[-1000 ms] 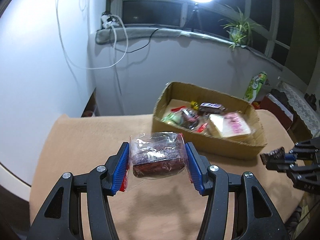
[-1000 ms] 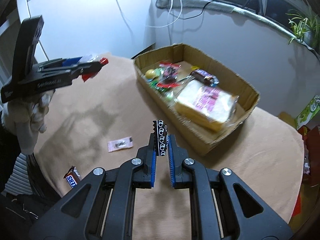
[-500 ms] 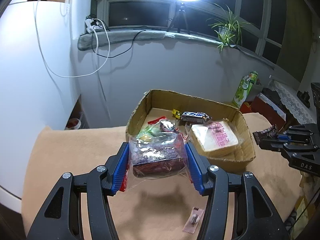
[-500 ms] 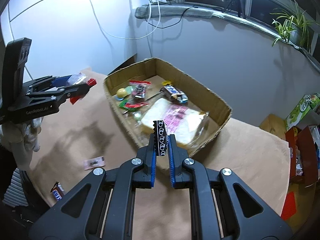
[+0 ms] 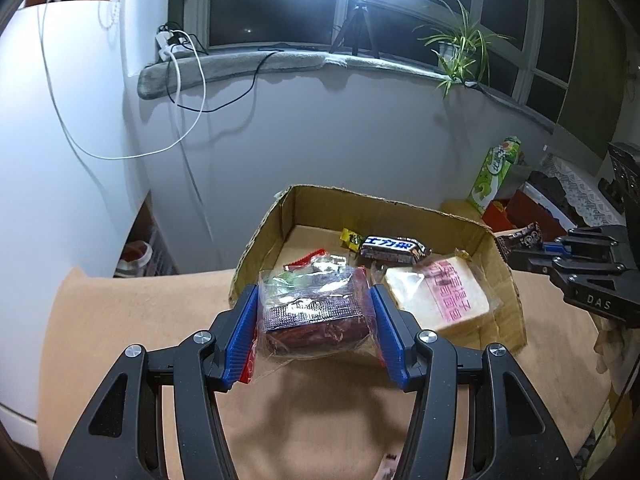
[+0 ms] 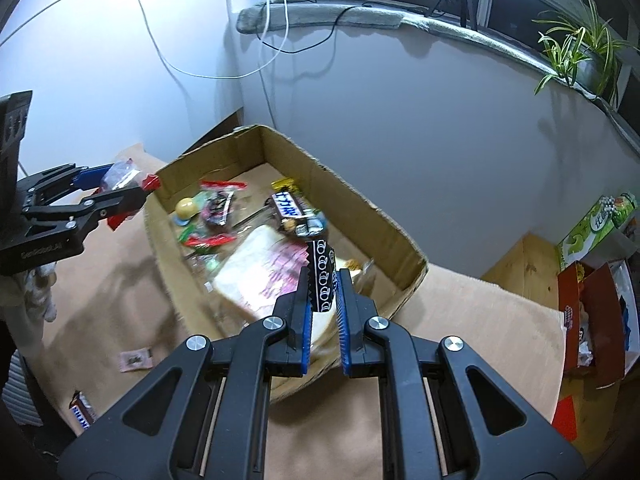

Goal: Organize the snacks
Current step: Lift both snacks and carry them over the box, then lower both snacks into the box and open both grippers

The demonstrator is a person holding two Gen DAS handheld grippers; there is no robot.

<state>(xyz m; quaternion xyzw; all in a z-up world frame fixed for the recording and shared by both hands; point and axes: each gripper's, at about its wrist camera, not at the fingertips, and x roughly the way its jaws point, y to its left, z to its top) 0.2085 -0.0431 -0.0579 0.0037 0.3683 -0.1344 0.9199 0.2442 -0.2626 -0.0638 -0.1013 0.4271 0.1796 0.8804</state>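
My left gripper [image 5: 314,306] is shut on a clear packet of dark red snack [image 5: 316,314], held above the table just before the near left corner of the cardboard box [image 5: 440,218]. My right gripper [image 6: 323,286] is shut on a small black sachet with white rings [image 6: 321,276], held over the box's near rim [image 6: 404,296]. The box holds a wrapped bread slice [image 5: 440,296], a dark chocolate bar [image 5: 390,246], a yellow candy [image 5: 350,240] and several small packets. Each gripper shows in the other's view: the right [image 5: 516,242], the left [image 6: 134,188].
A pink sachet [image 6: 135,360] and a Snickers bar [image 6: 82,414] lie on the tan tablecloth [image 6: 100,280] near its front left edge. A green carton [image 5: 494,176] and red boxes [image 6: 592,320] stand beyond the table on the right. The wall is close behind the box.
Both grippers have moved forward toward the box with their snacks still held. The right gripper now hangs over the box's near rim; the left has come up to its near corner.
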